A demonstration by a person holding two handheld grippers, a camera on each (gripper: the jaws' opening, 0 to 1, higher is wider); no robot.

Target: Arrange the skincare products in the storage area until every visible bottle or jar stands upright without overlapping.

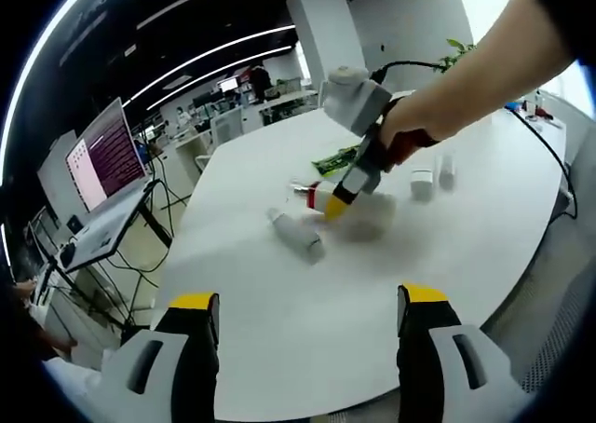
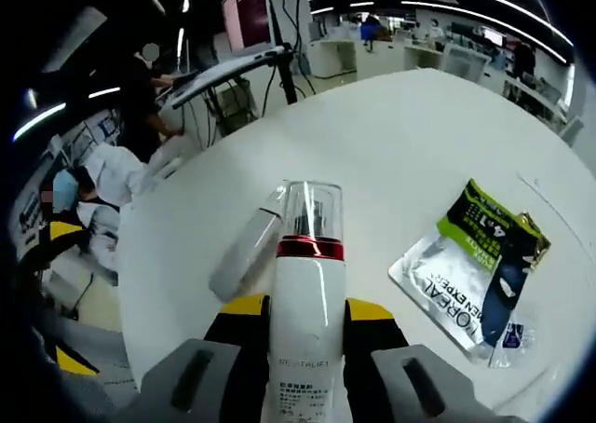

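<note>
Right gripper [image 2: 305, 325] clamps white bottle [image 2: 305, 320], red band, clear cap, above white table [image 2: 391, 143]. Grey tube [image 2: 244, 248] lies beside it. Left gripper [image 1: 307, 334] wide, unloaded. Sachet [image 2: 470, 269] flat nearby.

white table [image 2: 400, 134], tube [image 2: 244, 251], sachet [image 2: 470, 265]

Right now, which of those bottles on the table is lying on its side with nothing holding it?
The grey tube lies flat and free on the white table. The red-banded bottle is clamped in the right gripper, and two small white containers stand upright farther back.
</note>
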